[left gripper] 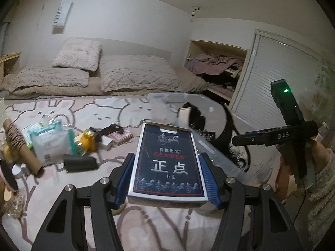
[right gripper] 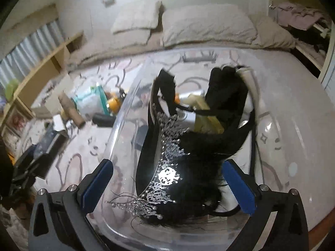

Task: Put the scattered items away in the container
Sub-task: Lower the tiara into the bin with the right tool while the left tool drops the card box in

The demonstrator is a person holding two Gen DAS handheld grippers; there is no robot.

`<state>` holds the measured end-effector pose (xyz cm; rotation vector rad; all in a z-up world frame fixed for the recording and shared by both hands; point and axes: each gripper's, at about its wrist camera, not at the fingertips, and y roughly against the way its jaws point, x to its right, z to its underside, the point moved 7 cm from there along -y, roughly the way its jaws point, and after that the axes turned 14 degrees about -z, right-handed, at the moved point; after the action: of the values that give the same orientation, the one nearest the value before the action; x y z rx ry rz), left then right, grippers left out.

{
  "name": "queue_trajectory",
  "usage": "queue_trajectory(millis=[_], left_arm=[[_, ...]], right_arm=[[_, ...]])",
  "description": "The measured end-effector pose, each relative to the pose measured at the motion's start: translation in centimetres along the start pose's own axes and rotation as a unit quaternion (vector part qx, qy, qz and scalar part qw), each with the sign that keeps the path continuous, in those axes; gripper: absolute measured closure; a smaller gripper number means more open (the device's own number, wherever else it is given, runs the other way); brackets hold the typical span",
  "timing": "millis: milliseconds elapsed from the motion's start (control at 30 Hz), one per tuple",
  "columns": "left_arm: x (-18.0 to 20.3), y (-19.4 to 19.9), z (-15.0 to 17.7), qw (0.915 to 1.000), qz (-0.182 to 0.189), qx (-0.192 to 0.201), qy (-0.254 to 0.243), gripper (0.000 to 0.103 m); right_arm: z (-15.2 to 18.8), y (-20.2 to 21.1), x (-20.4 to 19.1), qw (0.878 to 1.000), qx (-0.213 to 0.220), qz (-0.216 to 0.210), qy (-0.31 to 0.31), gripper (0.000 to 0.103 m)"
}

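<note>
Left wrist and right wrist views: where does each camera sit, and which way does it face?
Left wrist: on the left gripper, facing across the bed; it grips the card box; a hand holds the right gripper.
Right wrist: on the open right gripper, looking down into the clear container at the tiara.
Shared: container, card box, bed clutter, pillows.

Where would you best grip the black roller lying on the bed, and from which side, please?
Grip the black roller across its middle, coming from above with the jaws over its round sides. It lies flat on the bed sheet, long axis roughly left to right, a little clear of the cardboard tube, so both long sides look reachable.
</note>
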<state>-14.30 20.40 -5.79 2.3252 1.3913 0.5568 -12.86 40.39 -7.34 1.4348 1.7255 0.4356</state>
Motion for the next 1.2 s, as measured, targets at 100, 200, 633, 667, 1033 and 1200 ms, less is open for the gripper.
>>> queue_trajectory(millis=[100, 200, 633, 667, 1033, 1200], left_arm=[[1.5, -0.1, -0.8, 0.9999, 0.015, 0.001, -0.003, 0.042], [3.4, -0.4, -1.7, 0.9996, 0.027, 0.002, -0.010, 0.042], [10.6, -5.3, -3.5, 0.9962, 0.069, -0.049, 0.019, 0.042], [11.2, -5.7, -3.4, 0.9961, 0.068, -0.053, 0.014, 0.042], [10.9, -6.8, -2.5, 0.9976, -0.049, -0.046, -0.018, 0.000], [10.3, -6.6, -2.5, 0.9966, -0.059, -0.050, -0.029, 0.000]], right_arm=[[-0.3, 1.4, 0.5, 1.000, 0.025, -0.006, -0.002, 0.000], [-0.4, 2.2, 1.3, 0.999, 0.045, -0.012, -0.010, 0.000], [-1.2, 4.9, 3.6, 0.994, 0.091, -0.041, -0.055, 0.000], [-1.3, 5.1, 3.7, 0.993, 0.094, -0.042, -0.057, 0.000], [-1.6, 5.4, 4.4, 0.991, 0.102, -0.045, -0.068, 0.000], [-1.5, 5.1, 4.3, 0.992, 0.098, -0.045, -0.066, 0.000]])
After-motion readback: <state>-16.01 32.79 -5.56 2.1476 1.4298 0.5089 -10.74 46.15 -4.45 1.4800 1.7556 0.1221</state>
